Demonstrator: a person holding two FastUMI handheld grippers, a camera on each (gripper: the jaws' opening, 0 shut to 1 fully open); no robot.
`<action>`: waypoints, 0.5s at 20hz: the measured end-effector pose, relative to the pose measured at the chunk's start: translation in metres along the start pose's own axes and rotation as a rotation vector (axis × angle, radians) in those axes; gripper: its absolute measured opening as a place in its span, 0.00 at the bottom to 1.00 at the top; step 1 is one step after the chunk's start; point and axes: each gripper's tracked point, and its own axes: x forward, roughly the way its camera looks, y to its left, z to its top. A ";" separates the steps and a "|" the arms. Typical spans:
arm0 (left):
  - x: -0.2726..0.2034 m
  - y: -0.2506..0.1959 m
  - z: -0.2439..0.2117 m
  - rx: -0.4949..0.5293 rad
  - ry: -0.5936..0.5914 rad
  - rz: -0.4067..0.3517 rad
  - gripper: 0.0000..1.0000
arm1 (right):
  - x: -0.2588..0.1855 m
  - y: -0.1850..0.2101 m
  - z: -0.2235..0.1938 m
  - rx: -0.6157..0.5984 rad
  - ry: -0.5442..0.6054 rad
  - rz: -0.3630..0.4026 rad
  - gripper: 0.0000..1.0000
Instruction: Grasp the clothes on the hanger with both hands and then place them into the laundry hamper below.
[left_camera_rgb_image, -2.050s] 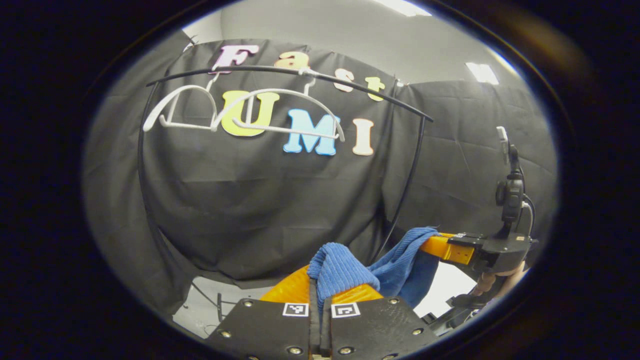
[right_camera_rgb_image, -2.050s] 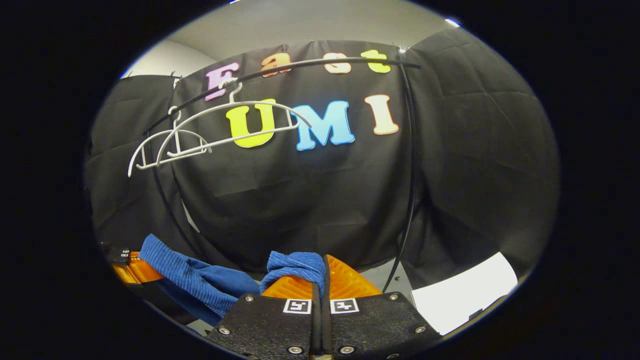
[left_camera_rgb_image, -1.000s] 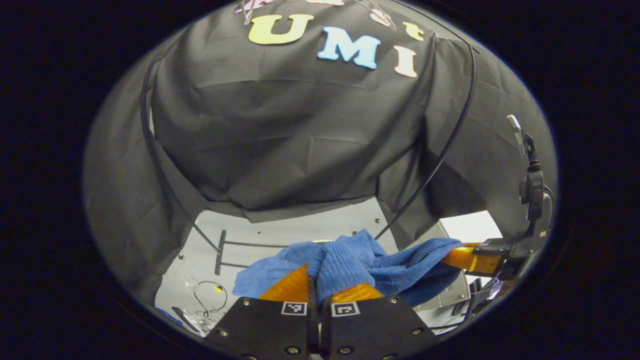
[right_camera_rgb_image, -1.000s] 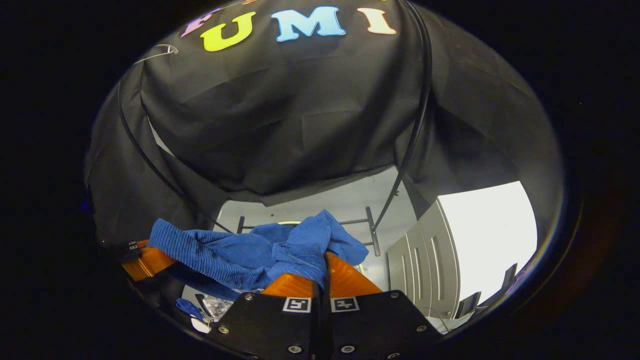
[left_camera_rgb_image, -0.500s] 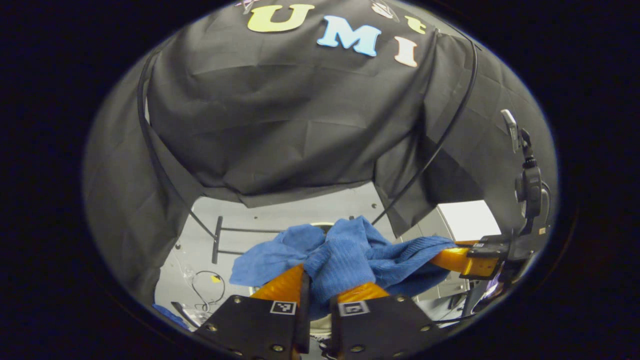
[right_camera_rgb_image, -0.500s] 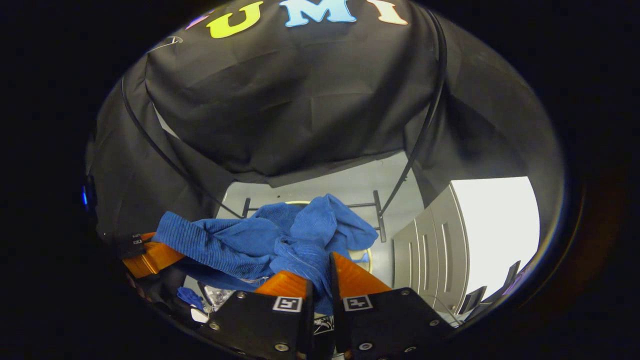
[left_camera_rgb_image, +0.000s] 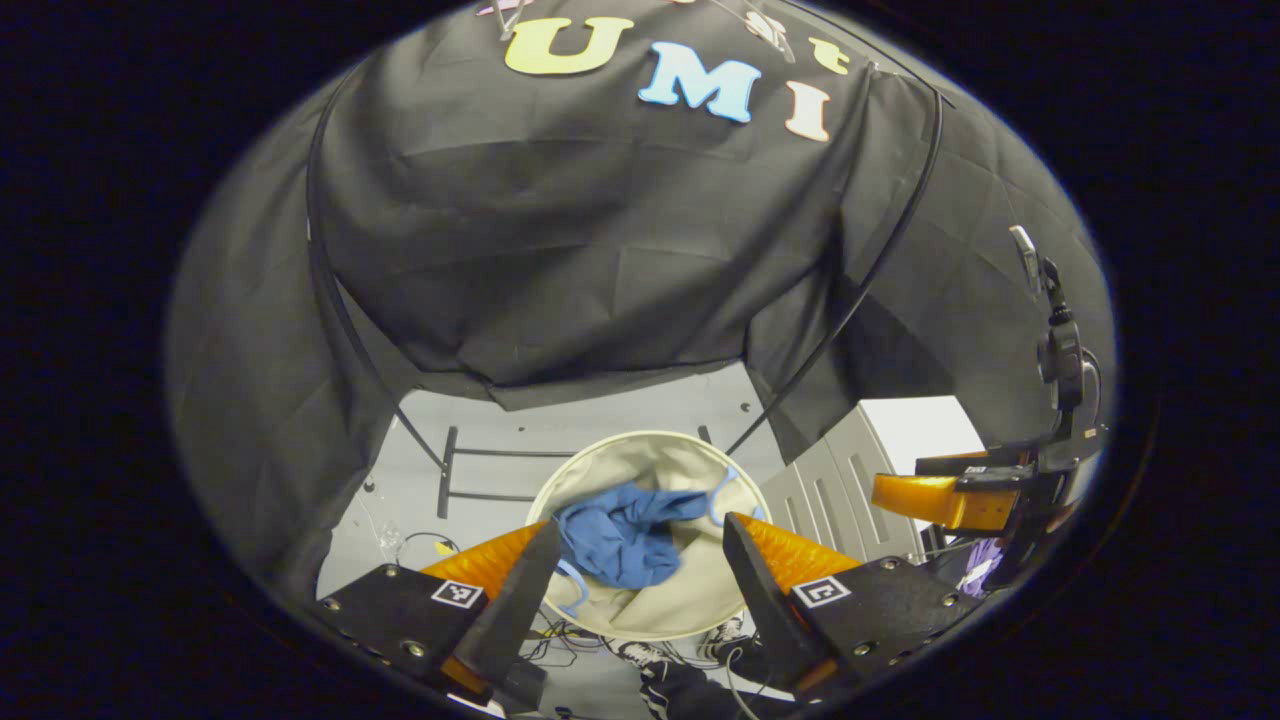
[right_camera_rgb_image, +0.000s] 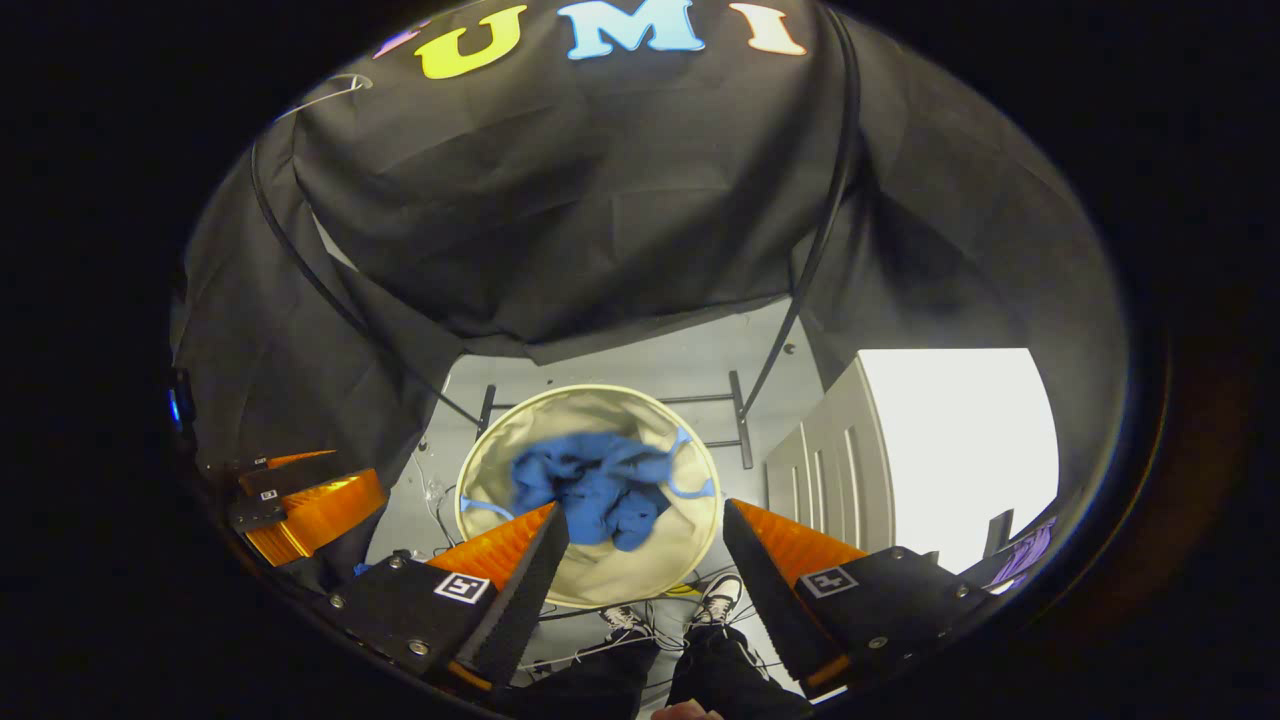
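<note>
Down below both grippers, the hamper (left_camera_rgb_image: 560, 480) stands on the floor w/ the blue garment (left_camera_rgb_image: 620, 530) bunched inside, near its middle; a light-blue strap loops toward the right rim.

Left to right in the left gripper view: left gripper (left_camera_rgb_image: 640, 560) has its fingers spread wide, nothing between them, garment seen through the gap. Farther right, the right gripper (left_camera_rgb_image: 935, 498) sits off to the side, apart from the hamper rim.

Right gripper view: the other gripper's fingers show at far left, then the hamper's rim (right_camera_rgb_image: 470, 480), then the garment (right_camera_rgb_image: 590, 490) lying in the bowl. This gripper (right_camera_rgb_image: 640, 570) is also wide apart, holding nothing. A cabinet (right_camera_rgb_image: 830, 470) stands just right of the hamper; shoes and trouser legs of the person at the bottom.

Judgement: release looks done, cloth appears fully inside, no edge seen over the rim. To finish well: keep fingers apart, lift both straight up, don't snag the strap or knock the hamper. Rack feet (right_camera_rgb_image: 740, 430) are near the far rim, so avoid swinging forward.
</note>
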 end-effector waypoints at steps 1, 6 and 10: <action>-0.008 -0.003 0.006 0.001 -0.017 -0.006 0.94 | -0.011 -0.006 0.011 0.002 -0.029 -0.015 0.96; -0.051 -0.017 0.058 0.060 -0.133 -0.015 0.95 | -0.066 -0.042 0.061 0.039 -0.210 -0.098 0.96; -0.087 -0.026 0.115 0.101 -0.263 0.022 0.94 | -0.112 -0.063 0.098 0.065 -0.351 -0.126 0.96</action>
